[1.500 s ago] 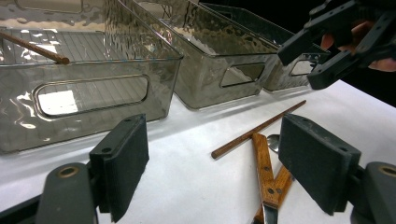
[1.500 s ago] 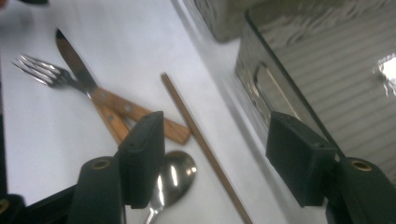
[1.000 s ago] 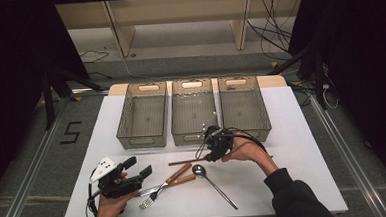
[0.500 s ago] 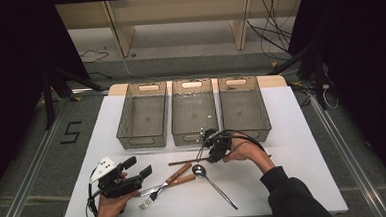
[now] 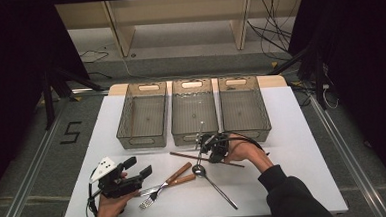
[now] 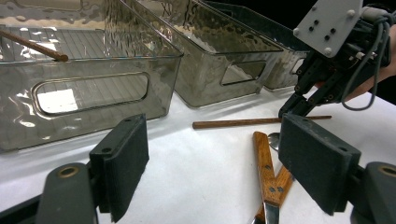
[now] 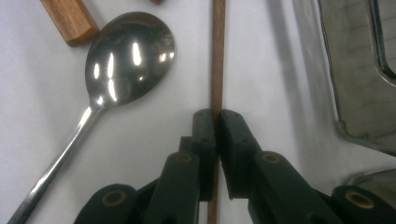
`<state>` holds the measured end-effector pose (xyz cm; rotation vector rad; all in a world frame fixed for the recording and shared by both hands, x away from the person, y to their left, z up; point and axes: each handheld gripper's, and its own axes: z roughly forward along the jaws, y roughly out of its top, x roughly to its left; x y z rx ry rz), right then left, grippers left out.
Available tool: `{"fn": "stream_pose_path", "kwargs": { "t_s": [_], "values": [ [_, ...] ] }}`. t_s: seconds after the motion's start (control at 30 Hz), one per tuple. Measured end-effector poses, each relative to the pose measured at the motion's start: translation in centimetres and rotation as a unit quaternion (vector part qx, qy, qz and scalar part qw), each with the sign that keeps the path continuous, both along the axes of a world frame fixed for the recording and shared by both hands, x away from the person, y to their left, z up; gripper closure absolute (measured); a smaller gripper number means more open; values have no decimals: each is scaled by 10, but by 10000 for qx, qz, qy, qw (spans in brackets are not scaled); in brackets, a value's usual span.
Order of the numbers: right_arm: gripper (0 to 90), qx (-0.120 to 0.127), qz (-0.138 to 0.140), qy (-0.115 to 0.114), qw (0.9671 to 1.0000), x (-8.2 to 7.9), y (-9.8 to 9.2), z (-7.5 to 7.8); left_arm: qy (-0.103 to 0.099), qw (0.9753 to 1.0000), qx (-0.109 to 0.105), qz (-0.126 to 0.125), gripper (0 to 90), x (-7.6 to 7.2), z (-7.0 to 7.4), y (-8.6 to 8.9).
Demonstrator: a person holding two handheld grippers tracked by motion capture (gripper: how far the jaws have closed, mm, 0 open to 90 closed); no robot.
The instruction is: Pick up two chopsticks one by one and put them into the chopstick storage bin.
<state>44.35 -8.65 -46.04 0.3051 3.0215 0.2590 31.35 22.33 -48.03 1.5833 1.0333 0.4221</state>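
1 overhead view, 2 close gripper views

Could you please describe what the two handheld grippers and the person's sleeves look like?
Both grippers are black with flat black fingers. The left gripper carries a pale grey three-cornered plate with dark holes and trails a black cable. The right gripper trails looping black cables. The right arm wears a dark sleeve.

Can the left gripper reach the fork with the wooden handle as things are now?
Probably yes. The left gripper is open and holds nothing, and the fork lies uncovered on the table right beside it. The right gripper is busy on the chopstick farther off.
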Motion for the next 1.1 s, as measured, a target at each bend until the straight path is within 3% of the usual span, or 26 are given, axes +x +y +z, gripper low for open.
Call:
{"fn": "stream_pose_path", "kwargs": {
  "t_s": [0.3, 0.43, 0.7, 0.93, 1.1],
  "values": [
    [859, -76, 131, -104, 9998, -4, 1, 1, -7, 10000, -33, 45, 240, 0, 0, 0],
    [860, 60, 43, -190, 9998, -5, -3, 7, -15, 10000, -34, 48, 240, 0, 0, 1],
    [861, 453, -125, -136, 9988, -11, -11, 24, -52, 10000, -37, 58, 240, -1, 1, 1],
    [861, 1204, -433, -123, 9917, -11, -9, 47, -56, 10000, -34, 70, 240, -1, 1, 0],
    [861, 1628, -754, -109, 9837, -7, 4, 65, -54, 9999, -36, 77, 241, -1, 1, 1]
  ]
}}
